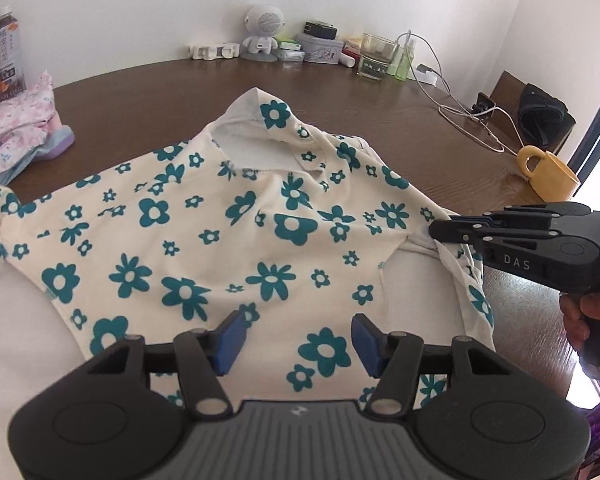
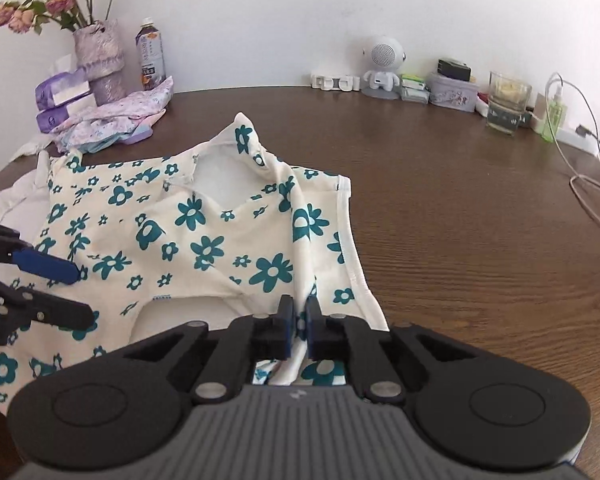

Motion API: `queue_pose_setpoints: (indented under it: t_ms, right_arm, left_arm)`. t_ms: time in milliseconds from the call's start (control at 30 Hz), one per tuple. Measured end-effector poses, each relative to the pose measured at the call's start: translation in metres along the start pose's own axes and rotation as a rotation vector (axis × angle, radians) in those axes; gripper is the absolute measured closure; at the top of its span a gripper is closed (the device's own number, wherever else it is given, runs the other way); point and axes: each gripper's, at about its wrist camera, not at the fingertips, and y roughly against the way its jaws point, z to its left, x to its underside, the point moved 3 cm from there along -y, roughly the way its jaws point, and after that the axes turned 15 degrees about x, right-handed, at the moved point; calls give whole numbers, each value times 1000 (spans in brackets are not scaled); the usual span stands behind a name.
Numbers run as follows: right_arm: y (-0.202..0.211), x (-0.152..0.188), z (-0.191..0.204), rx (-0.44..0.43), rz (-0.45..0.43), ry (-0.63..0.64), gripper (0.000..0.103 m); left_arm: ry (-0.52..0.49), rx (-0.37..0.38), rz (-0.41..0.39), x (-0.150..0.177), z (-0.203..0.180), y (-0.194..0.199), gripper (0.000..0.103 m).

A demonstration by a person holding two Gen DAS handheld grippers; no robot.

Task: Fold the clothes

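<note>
A cream shirt [image 1: 228, 240] printed with teal flowers lies spread on the brown table, collar toward the wall. My left gripper [image 1: 296, 340] hovers open over its near hem, blue pads apart with cloth beneath them. In the left wrist view my right gripper [image 1: 434, 234] comes in from the right, shut on a fold at the shirt's right sleeve edge. The right wrist view shows the shirt [image 2: 204, 240] again, with my right gripper [image 2: 299, 322] pinching a ridge of cloth between its pads. My left gripper [image 2: 78, 292] appears open at that view's left edge.
A yellow mug [image 1: 548, 176] lies near the table's right edge, beside white cables [image 1: 472, 120]. Pink and purple clothes [image 2: 112, 120], tissue packs, a vase [image 2: 102, 60] of flowers and a bottle [image 2: 150, 54] stand back left. A speaker toy [image 2: 382, 64], tin and glass [image 2: 506, 100] line the wall.
</note>
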Motion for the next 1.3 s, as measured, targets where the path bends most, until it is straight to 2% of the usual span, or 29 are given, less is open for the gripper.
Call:
queue_pose_setpoints:
  t_ms: [133,200,233,267,400,533,600,633,667,733,833,967,1133,1300]
  right_arm:
    - [2,-4,-16,7,9,-45,95]
    - [9,-5,-19,-33,3,-96,83]
    - [13,-5,-19,-53,-5,-111,70]
    - [19,-5,-18,-65,-19,-116,68]
    - [38,-2,-4,-84,-64,-63,68]
    - [39,6,14,-86,-40,15,66]
    - [38,12,20,-81,-12,66,79]
    - [39,16,21,-77,-2,86,95]
    - [41,20,22,-73,9,105,97]
    - [44,26,22,-72,22,127,96]
    - [42,26,16,-66,23,89,92]
    - [35,26,8,-48,27,41,74]
    - [27,24,1,-28,27,-11,75]
    - [32,10,10,-28,-26,9,75]
  left_arm:
    - [5,-7,-1,7,-2,-1,45]
    - [-6,-10,-3,8,-3,-1,45]
    - [-12,-11,-4,8,-4,-1,44]
    - [-16,-12,-5,9,-4,-2,43]
    - [-30,-10,0,9,-7,-4,37]
    - [-46,-13,-1,10,-10,-6,34]
    - [-44,-9,-2,10,-10,-6,33]
    - [-40,-5,-3,10,-9,-5,33]
    - [-36,-2,-5,10,-8,-5,33]
    - [-30,3,-8,10,-7,-5,33]
    - [-26,6,-11,10,-8,-4,33]
    - [-39,6,-7,11,-9,-5,31]
    - [-48,7,-9,13,-9,-4,31]
    - [-48,11,-12,13,-9,-4,29]
